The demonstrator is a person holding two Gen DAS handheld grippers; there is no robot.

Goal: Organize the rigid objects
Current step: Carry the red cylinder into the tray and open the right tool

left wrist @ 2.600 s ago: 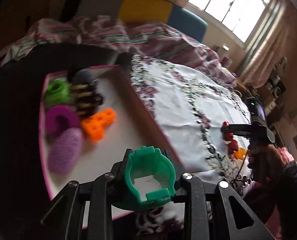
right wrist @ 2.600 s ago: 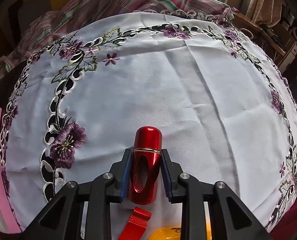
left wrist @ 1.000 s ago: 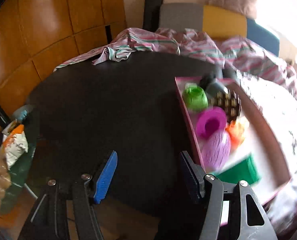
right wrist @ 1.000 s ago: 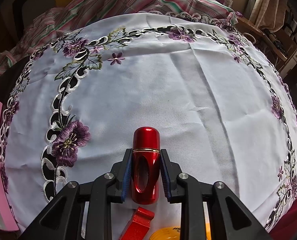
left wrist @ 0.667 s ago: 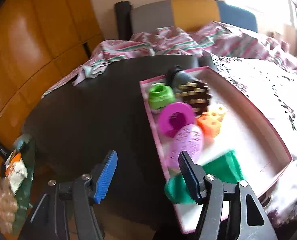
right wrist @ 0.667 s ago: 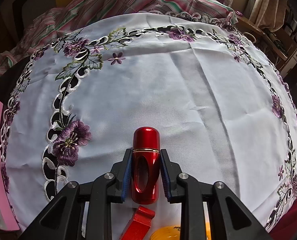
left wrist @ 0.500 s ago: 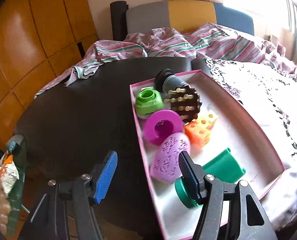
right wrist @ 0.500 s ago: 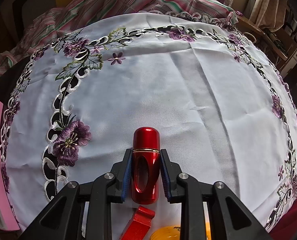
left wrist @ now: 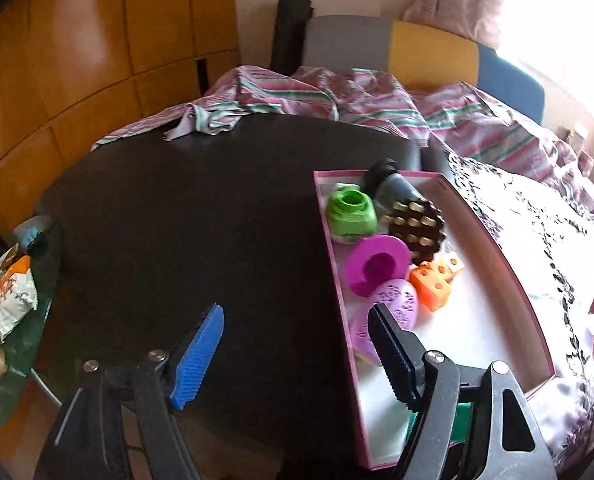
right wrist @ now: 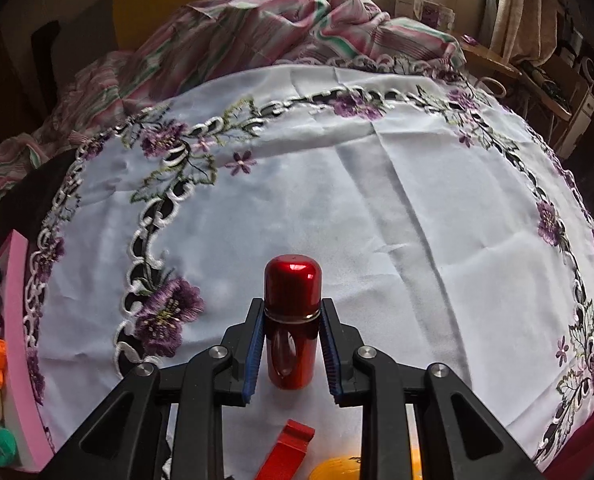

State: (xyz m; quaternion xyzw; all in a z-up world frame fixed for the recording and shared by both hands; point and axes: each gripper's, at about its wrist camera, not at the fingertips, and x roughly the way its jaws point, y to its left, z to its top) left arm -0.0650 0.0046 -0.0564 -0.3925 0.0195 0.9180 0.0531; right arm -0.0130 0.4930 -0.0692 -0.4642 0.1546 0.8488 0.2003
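Grippers differ plainly. On the left, the left gripper (left wrist: 297, 354) hangs above the dark round table (left wrist: 185, 216) with its blue-padded jaws spread wide and nothing between them, its right finger overlapping the near-left edge of the pink tray (left wrist: 493, 240). About two and a half seconds ago it clasped the green ring piece (left wrist: 463, 420) over the tray; that piece now lies inside the tray at its near end, mostly hidden behind the gripper's right finger. The tray also holds a lime-green cap (left wrist: 352, 211) and a dark cylinder (left wrist: 393, 188) at the far end, then a brown studded disc (left wrist: 417, 228), a magenta ring (left wrist: 377, 268), a lilac oval piece (left wrist: 385, 320) and orange dice blocks (left wrist: 433, 284). Further right, the right gripper (right wrist: 293, 344) is low over the embroidered white tablecloth (right wrist: 377, 200), its jaws narrow and clamped on the red metallic capsule (right wrist: 293, 316), as in the earlier views. Just beneath it lie a red clip (right wrist: 287, 454) and a yellow-orange object (right wrist: 337, 470), the latter partly cut off.
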